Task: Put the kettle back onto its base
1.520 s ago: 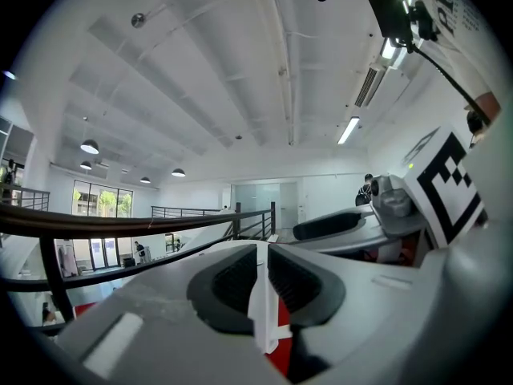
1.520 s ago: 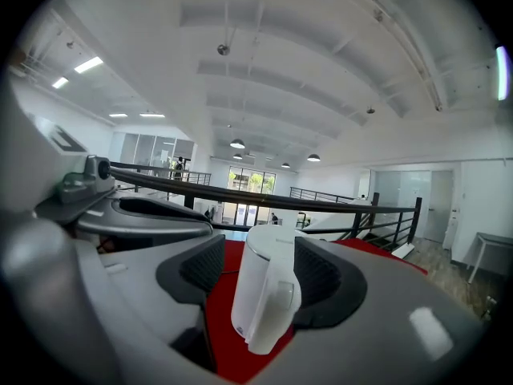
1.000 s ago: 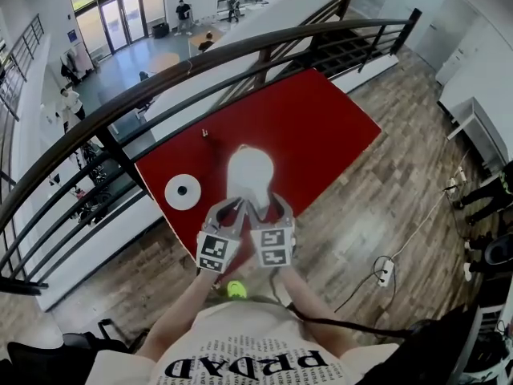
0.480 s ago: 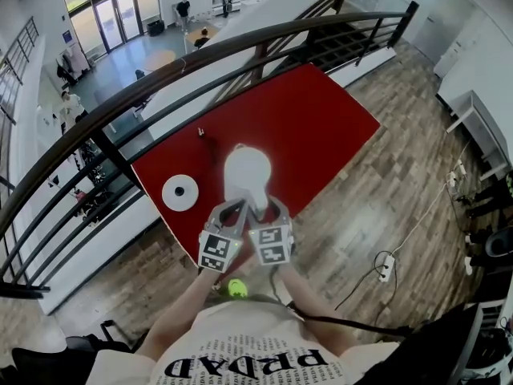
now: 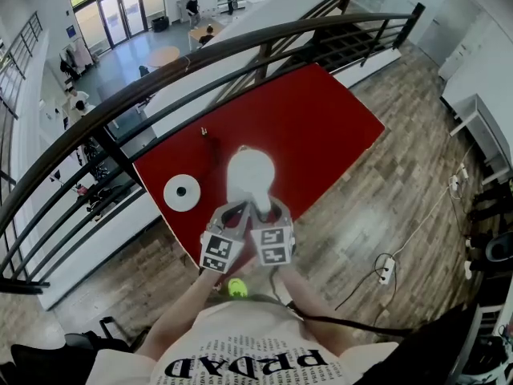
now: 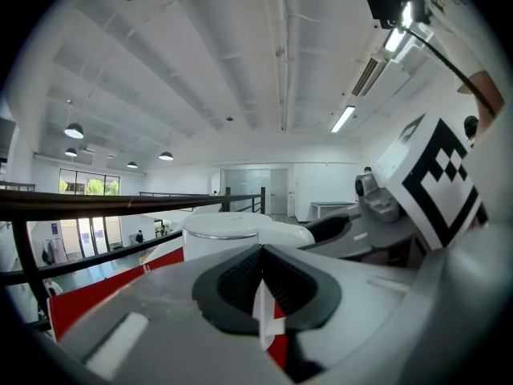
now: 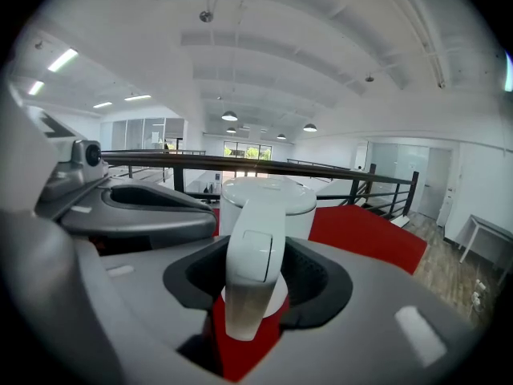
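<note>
A white kettle [image 5: 250, 175] stands upright on the red table [image 5: 321, 127]. Its round white base [image 5: 183, 192] lies apart to the kettle's left. My right gripper [image 5: 269, 208] reaches the kettle from the near side. Its jaws are closing with the kettle's handle [image 7: 255, 267] between the dark pads, and a thin gap still shows at the handle's side. My left gripper [image 5: 231, 210] sits close beside the right one, shut with nothing in it. In the left gripper view the kettle's body [image 6: 228, 235] rises just beyond the left gripper [image 6: 262, 257].
A dark metal railing [image 5: 160, 83] runs along the table's far side, with a drop to a lower hall behind it. Wooden floor lies to the right, with a cable and a power strip [image 5: 385, 273] on it.
Both grippers stay at the kettle's handle. Only the head view shifts slightly. The kettle and the base have not moved.
</note>
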A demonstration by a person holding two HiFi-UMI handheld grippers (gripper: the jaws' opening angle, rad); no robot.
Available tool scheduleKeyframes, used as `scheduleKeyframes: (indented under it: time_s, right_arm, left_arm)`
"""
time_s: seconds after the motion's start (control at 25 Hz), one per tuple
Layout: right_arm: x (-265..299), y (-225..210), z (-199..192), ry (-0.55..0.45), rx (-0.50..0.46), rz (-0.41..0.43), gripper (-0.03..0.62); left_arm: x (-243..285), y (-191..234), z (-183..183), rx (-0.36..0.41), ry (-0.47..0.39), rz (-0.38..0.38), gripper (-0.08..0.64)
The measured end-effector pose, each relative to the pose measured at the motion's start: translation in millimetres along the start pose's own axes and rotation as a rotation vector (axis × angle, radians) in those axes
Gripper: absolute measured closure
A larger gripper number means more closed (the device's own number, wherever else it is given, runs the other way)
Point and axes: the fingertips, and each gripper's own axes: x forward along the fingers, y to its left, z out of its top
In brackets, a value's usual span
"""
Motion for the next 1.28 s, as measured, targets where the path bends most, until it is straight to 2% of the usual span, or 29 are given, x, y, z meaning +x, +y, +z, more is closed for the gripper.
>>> scheduleKeyframes:
  time_s: [0.68,1.08,1.28]
  right_arm:
    - [-0.3,-1.5,0.5,-0.065,0.135,0.027,0.430]
    - [-3.5,-5.7,-1.4,-0.087,0.152,0.044,0.434]
    - [-8.0,-6.4,4.7,-0.094,0.201,0.056,0.436]
  left_arm:
    - [5.4,0.6,-12.5,-0.012,0.033,-0.015,0.569]
    - [3.3,-4.5,-10.8,-0.008,0.029,-0.023,0.569]
    - [2.7,-5.1,-7.2,-0.015,0.018,-0.020,0.569]
